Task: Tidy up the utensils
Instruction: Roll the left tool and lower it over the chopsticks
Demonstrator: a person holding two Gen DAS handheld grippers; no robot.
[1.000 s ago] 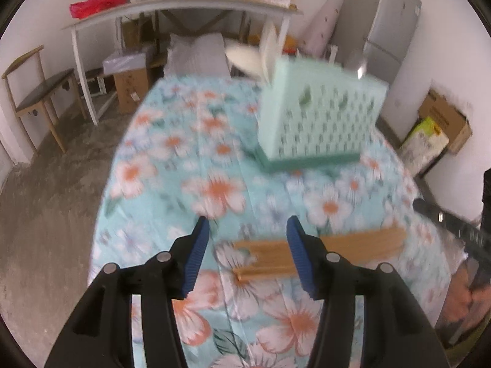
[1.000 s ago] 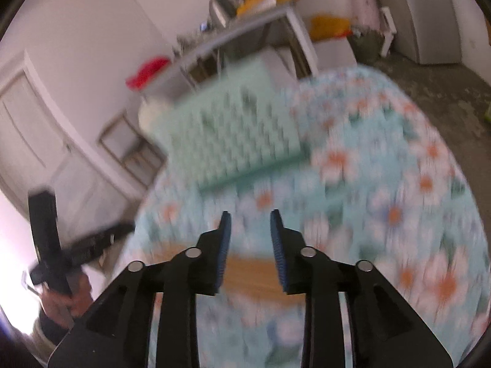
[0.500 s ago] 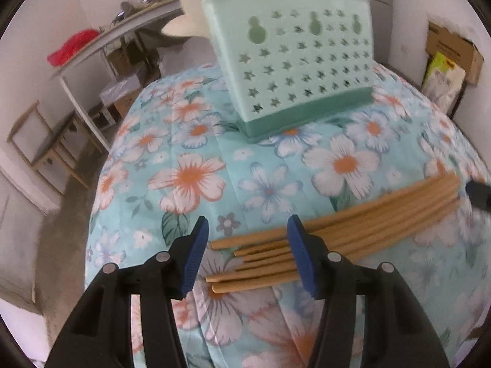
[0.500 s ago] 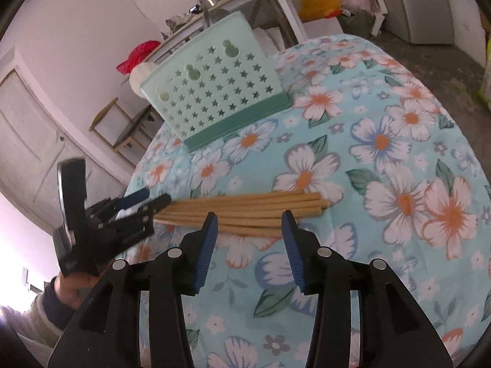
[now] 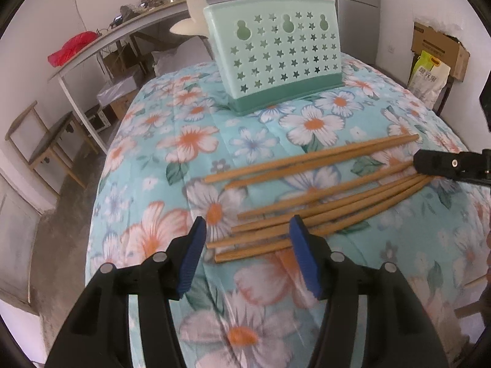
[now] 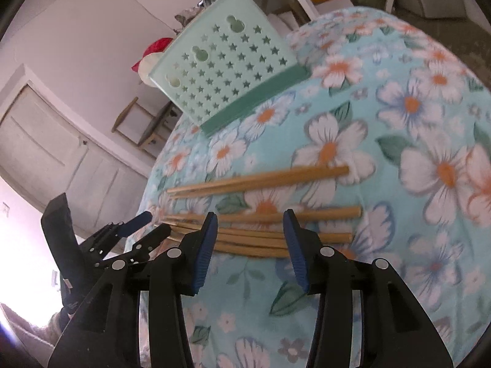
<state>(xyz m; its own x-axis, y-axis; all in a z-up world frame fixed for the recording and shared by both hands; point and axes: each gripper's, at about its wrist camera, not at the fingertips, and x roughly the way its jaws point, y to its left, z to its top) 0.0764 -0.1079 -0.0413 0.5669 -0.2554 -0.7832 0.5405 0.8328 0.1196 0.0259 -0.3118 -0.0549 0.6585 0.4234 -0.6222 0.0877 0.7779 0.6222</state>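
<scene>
Several wooden chopsticks lie spread on the floral tablecloth, also seen in the right wrist view. A mint-green utensil holder with star holes stands beyond them; it also shows in the right wrist view. A white spoon sticks out behind it. My left gripper is open, low over the chopsticks' near left ends. My right gripper is open over the nearest chopsticks' middle. Its finger shows at the chopsticks' right ends.
The table edge drops off to the left. A long shelf table with clutter, a chair, a fridge and boxes stand around the room. The left gripper shows in the right wrist view.
Both grippers have come down and forward toward the chopsticks. The right gripper has opened wider. The chopsticks now lie more spread apart than half a second ago.
</scene>
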